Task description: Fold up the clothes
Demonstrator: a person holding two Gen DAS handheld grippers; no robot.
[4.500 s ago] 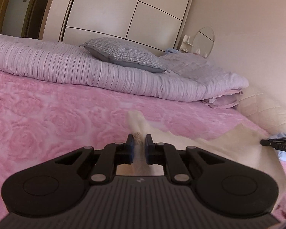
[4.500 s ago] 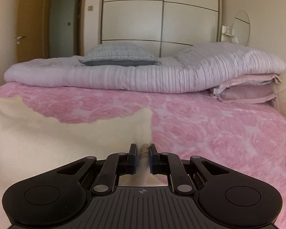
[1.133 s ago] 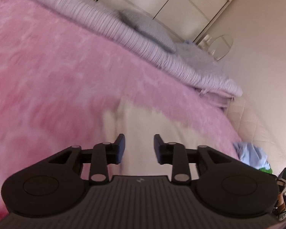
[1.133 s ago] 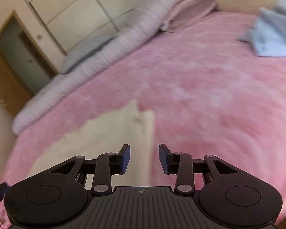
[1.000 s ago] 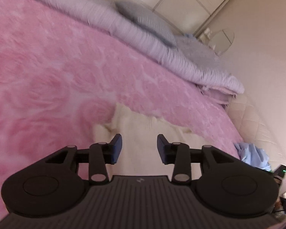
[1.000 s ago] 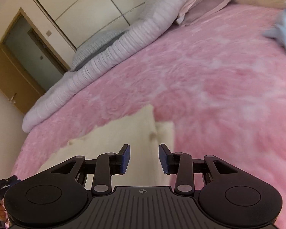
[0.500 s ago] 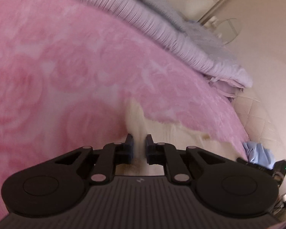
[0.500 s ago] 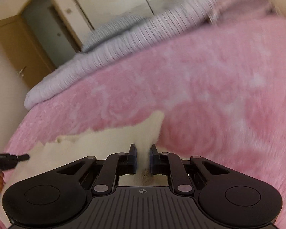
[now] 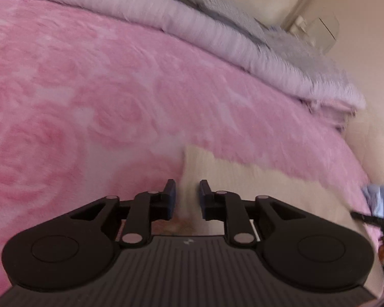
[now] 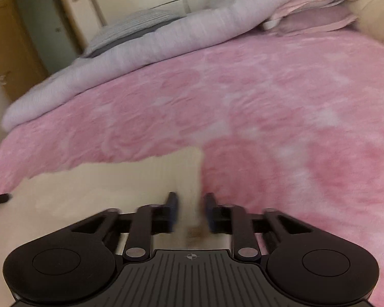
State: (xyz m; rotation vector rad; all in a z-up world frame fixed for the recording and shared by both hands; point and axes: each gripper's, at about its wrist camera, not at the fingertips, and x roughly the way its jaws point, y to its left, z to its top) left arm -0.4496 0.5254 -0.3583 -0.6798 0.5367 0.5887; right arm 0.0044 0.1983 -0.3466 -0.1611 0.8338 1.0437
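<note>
letting go looks like the step in hand: the cream garment point(image 9: 256, 186) lies spread flat on the pink blanket point(image 9: 94, 97), and each gripper sits at one of its corners on the side toward the rolled lilac duvet point(image 9: 217, 38). the left gripper point(image 9: 186, 195) has its jaws opening, a narrow gap with cloth lying between the pads and no visible pinch. the right gripper point(image 10: 190, 211) is opening too, wider, the garment's edge strip between its fingers but loose. i'd judge a fold has just been laid down, so the next move calls for backing off cleanly without dragging the corners, then finding the next edge to lift. both views are smeared by motion; the garment's near half is hidden under the gripper bodies, so its shape and any sleeves can't be made out, and a blue cloth point(image 9: 381, 199) past the garment's far end is cut off
</note>
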